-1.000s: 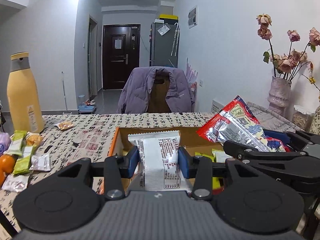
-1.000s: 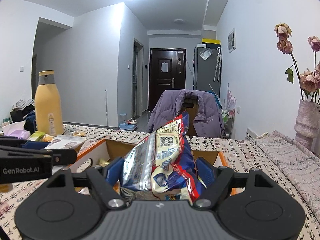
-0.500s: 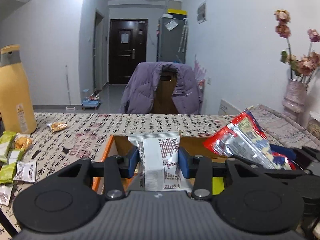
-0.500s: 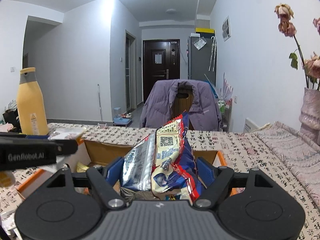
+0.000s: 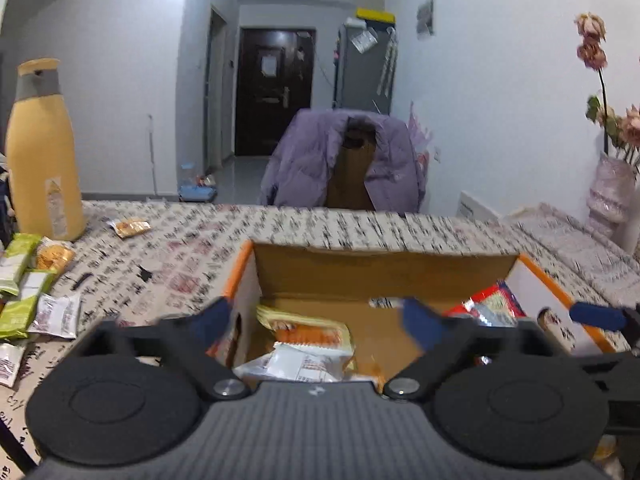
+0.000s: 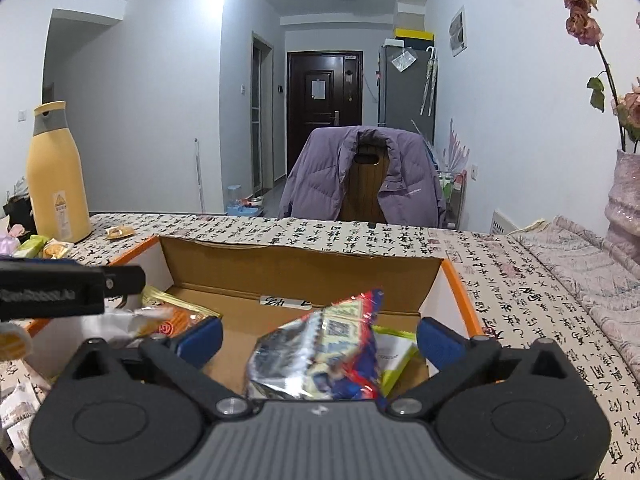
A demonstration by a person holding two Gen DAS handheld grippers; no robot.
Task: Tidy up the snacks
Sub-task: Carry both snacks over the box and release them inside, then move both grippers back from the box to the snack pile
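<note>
While both grippers hung over it, the cardboard box (image 6: 304,268) sat open on the patterned surface (image 6: 500,256), already holding several packets. A tall yellow bottle (image 5: 42,152) stood at the far left, with loose snacks (image 5: 24,280) still scattered near it. The right gripper (image 6: 318,338) had just been opening; its fingers (image 6: 438,342) stood wide, and the red-and-blue foil bag (image 6: 320,352) lay between them, touched by neither and tipping into the box. The left gripper (image 5: 316,318) had likewise just been opening, fingers spread, and the white packet (image 5: 296,364) lay below them inside the box beside an orange packet (image 5: 308,332). Release looked to be the step in hand. To finish it well, each gripper should probably lift straight away with fingers kept wide, so no pad snags a wrapper, before reaching for the loose snacks at the left.
</note>
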